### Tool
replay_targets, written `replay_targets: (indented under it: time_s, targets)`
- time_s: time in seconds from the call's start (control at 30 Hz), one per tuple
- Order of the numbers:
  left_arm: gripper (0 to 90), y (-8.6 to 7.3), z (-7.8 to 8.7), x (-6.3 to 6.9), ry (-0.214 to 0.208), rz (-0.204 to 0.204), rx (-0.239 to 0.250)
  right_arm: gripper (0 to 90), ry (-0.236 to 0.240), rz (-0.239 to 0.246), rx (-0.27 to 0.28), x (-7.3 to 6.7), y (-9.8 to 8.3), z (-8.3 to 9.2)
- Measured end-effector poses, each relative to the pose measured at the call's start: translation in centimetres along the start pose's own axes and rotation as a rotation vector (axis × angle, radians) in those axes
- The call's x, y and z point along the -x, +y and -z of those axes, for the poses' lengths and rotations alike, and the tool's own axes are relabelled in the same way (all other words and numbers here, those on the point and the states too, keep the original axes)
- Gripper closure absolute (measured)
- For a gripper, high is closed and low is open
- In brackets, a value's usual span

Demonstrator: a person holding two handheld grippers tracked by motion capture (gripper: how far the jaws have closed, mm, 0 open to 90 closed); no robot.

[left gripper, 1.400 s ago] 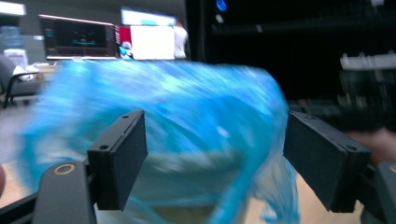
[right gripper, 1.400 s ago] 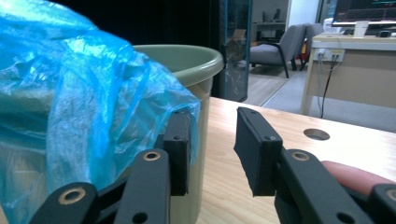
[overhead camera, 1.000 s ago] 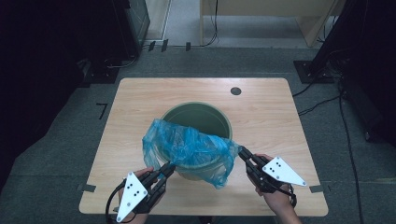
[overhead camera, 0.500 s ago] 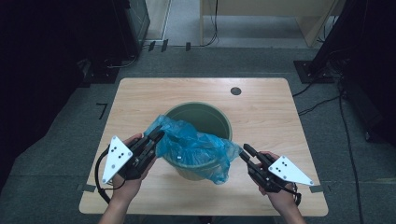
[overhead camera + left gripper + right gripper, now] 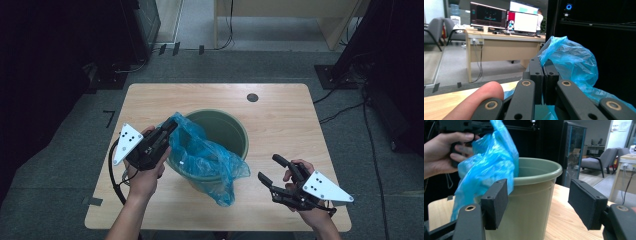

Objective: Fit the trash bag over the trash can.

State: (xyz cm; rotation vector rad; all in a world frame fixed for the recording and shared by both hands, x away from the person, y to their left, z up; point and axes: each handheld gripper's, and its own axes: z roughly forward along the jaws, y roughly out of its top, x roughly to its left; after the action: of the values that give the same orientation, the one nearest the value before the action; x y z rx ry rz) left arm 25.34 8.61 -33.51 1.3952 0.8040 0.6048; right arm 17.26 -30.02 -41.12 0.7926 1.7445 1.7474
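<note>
A green bucket (image 5: 231, 131) stands in the middle of the wooden table (image 5: 285, 120). A crumpled blue plastic bag (image 5: 202, 156) lies over its near rim, partly inside and partly hanging down the front. My left gripper (image 5: 171, 126), at the bucket's left side, is shut on the bag's upper corner, and the blue film (image 5: 569, 60) bunches past the closed jaws. My right gripper (image 5: 268, 167) is to the right of the bucket, clear of the bag. Its jaws have just been opening and nothing is between them. Beyond its pads (image 5: 495, 202) I see the bucket (image 5: 531, 205) and bag (image 5: 489, 162).
A round cable hole (image 5: 252, 97) sits near the table's far edge. The left gripper's black cable (image 5: 114, 176) loops over the front left of the table. Dark cabinets stand left and right of the table, a wooden desk beyond it.
My left gripper has risen from the bucket's near left to its left side, pulling the bag's corner up. My right gripper has let go of the bag, opened and drawn back to the right.
</note>
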Motion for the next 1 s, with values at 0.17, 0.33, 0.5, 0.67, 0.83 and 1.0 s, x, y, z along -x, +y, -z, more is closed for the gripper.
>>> replay_targets:
  time_s: [0.17, 0.33, 0.5, 0.67, 0.83, 1.0]
  targets:
    - [87.6, -0.2, -0.2, 0.0, -0.008, -0.007, -0.008, 40.8, -0.038, 0.003, 0.019, -1.3, 1.9, -0.6]
    - [87.5, -0.3, -0.4, -0.1, -0.009, -0.005, -0.012, 42.2, -0.017, 0.001, 0.04, -3.6, 3.7, -2.9]
    - [86.9, 0.0, -0.4, -0.2, -0.01, 0.004, -0.003, 55.7, 0.024, -0.02, 0.005, -4.6, 4.5, -5.9]
    - [87.5, 0.4, -0.5, 0.0, -0.018, -0.008, 0.003, 47.3, 0.025, -0.044, -0.035, -5.2, 5.1, -7.8]
    - [87.8, 0.4, -0.6, 0.1, -0.028, 0.005, 0.009, 49.7, 0.062, 0.035, -0.12, -5.8, 4.9, -9.0]
    - [87.4, 0.5, -0.5, 0.1, -0.026, -0.028, 0.003, 88.5, -0.035, 0.036, -0.144, -5.4, 4.5, -9.1]
